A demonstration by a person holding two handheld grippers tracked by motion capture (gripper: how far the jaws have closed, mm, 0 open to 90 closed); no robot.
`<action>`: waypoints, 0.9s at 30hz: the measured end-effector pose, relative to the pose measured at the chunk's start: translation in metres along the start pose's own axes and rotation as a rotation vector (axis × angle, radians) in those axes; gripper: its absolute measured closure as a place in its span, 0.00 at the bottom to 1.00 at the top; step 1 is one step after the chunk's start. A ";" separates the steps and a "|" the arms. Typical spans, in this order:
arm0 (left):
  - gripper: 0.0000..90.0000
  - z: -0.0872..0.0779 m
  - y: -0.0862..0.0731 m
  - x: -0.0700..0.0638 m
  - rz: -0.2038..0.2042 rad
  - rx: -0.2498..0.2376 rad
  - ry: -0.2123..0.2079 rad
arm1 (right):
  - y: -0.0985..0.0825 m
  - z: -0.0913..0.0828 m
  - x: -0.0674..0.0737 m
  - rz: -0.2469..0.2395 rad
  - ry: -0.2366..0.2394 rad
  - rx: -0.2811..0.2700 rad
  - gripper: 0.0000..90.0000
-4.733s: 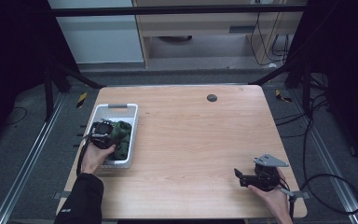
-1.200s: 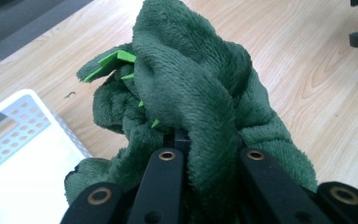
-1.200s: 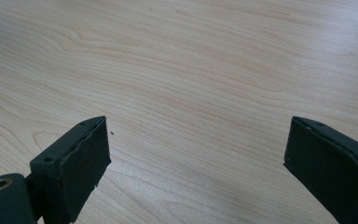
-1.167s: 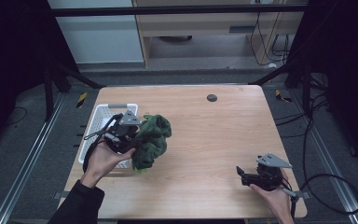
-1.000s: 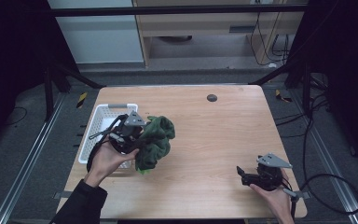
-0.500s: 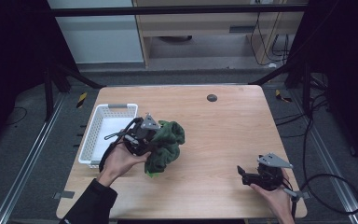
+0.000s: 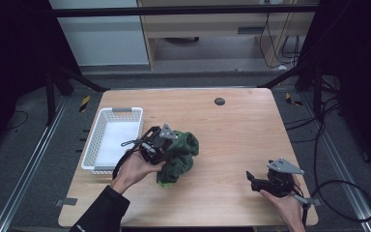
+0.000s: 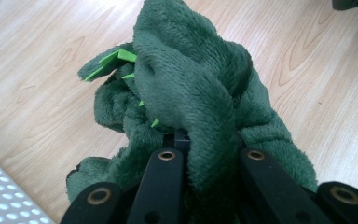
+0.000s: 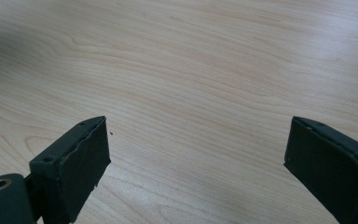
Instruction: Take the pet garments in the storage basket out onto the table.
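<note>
A dark green plush toy (image 7: 179, 157) with bright green felt spikes (image 8: 121, 56) hangs just above the wooden table (image 7: 241, 130), right of the white basket (image 7: 113, 137). My left gripper (image 7: 160, 145) is shut on the plush toy (image 8: 191, 93); the fabric bunches between its two black jaws. My right gripper (image 7: 256, 182) rests near the table's front right, held by a hand. Its jaws stand wide apart over bare wood (image 9: 200, 93), nothing between them, so the right gripper (image 9: 196, 154) is open.
The white mesh basket sits at the table's left side with its inside bare. A small dark round disc (image 7: 219, 101) lies near the table's far edge. Cables (image 7: 338, 193) trail off the right side.
My left gripper lifted the green plush toy out of the white basket and carried it rightward toward the table's middle. The right gripper has stayed in place.
</note>
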State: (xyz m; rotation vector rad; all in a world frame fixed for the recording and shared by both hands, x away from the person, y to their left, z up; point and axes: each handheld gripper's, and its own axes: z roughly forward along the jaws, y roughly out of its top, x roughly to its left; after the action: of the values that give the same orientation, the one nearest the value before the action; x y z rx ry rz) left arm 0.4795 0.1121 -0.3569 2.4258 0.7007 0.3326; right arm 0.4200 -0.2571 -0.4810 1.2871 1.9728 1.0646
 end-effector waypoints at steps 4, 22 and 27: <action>0.93 0.009 0.000 -0.003 0.002 0.011 -0.014 | 0.000 -0.001 0.000 -0.001 -0.007 -0.004 0.07; 0.93 0.052 0.000 -0.020 0.035 0.064 -0.071 | -0.001 -0.001 -0.002 0.000 -0.034 -0.011 0.07; 0.92 0.062 -0.003 -0.022 0.034 0.076 -0.081 | -0.001 -0.001 -0.003 0.000 -0.038 -0.010 0.07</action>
State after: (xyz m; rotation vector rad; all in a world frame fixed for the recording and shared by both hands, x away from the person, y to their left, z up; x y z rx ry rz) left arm 0.4839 0.0733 -0.4099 2.5104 0.6486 0.2229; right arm 0.4200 -0.2600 -0.4813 1.2924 1.9376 1.0412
